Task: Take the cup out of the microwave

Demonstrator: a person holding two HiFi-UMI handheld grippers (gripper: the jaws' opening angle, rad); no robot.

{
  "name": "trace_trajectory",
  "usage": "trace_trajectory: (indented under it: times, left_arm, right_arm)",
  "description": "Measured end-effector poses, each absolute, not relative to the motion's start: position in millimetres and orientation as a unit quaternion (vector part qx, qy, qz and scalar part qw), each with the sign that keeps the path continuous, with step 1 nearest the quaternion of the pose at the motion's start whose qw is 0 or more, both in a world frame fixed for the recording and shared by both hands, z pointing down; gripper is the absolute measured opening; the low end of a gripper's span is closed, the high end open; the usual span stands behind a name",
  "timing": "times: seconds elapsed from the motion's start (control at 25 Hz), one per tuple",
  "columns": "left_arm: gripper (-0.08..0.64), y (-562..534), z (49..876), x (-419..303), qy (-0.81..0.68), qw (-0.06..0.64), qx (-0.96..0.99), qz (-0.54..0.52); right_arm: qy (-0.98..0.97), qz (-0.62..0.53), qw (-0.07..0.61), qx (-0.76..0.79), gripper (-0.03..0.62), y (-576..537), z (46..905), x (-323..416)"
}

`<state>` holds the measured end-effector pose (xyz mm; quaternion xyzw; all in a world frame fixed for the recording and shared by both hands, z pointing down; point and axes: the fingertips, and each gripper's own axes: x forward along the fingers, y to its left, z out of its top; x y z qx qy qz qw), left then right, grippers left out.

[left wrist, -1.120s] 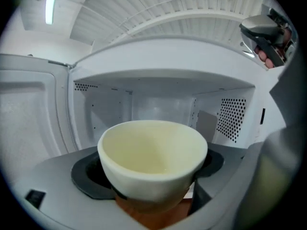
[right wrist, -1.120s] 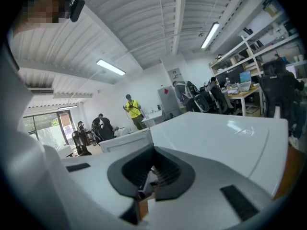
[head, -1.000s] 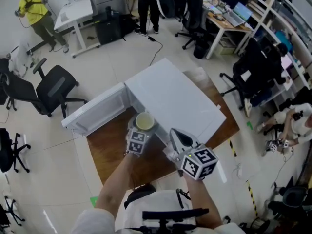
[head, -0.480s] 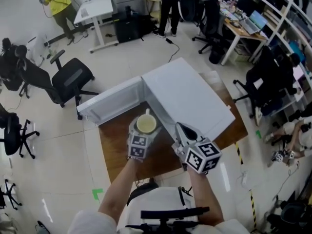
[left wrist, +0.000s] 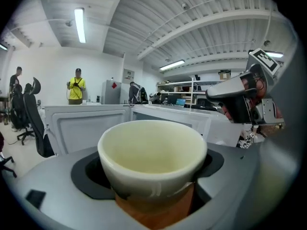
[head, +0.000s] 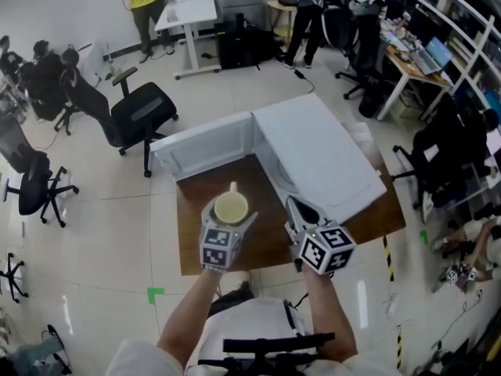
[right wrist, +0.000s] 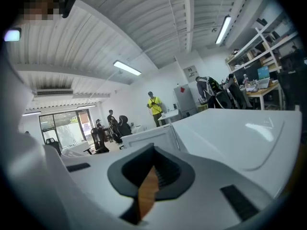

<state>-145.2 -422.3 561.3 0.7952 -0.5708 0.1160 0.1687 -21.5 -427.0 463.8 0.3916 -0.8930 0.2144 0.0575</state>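
A cream cup [head: 231, 207] with its handle pointing away from me sits between the jaws of my left gripper [head: 228, 219], which is shut on its sides. It hangs above the brown table [head: 266, 245], outside the white microwave [head: 321, 159] and in front of its open door [head: 205, 143]. In the left gripper view the cup [left wrist: 152, 157] fills the middle and looks empty, with the right gripper [left wrist: 240, 99] at the right. My right gripper [head: 297, 210] hovers beside the microwave's front, jaws together with nothing between them [right wrist: 152, 176].
The microwave door swings out to the left over the table's far edge. A black office chair [head: 137, 112] stands on the floor beyond the door. People stand at desks [head: 188, 10] in the background.
My left gripper has drawn the cup back from the microwave opening toward me and raised it a little. The right gripper shifted slightly and stays shut.
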Motion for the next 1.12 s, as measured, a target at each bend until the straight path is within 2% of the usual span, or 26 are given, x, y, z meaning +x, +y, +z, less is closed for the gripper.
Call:
trace_trajectory:
  times: [0.72, 1.12]
  left_arm:
    - [0.463, -253.6, 509.7, -124.1, -0.633, 0.167, 0.749, 0.099]
    - [0.463, -223.4, 504.0, -104.2, -0.634, 0.168, 0.748, 0.097]
  right_arm:
    - [-0.921, 0.217, 0.077, 0.314, 0.003, -304.1, 486.1, -2.5]
    - [-0.917, 0.217, 0.066, 0.327, 0.003, -275.9, 485.3, 25.3]
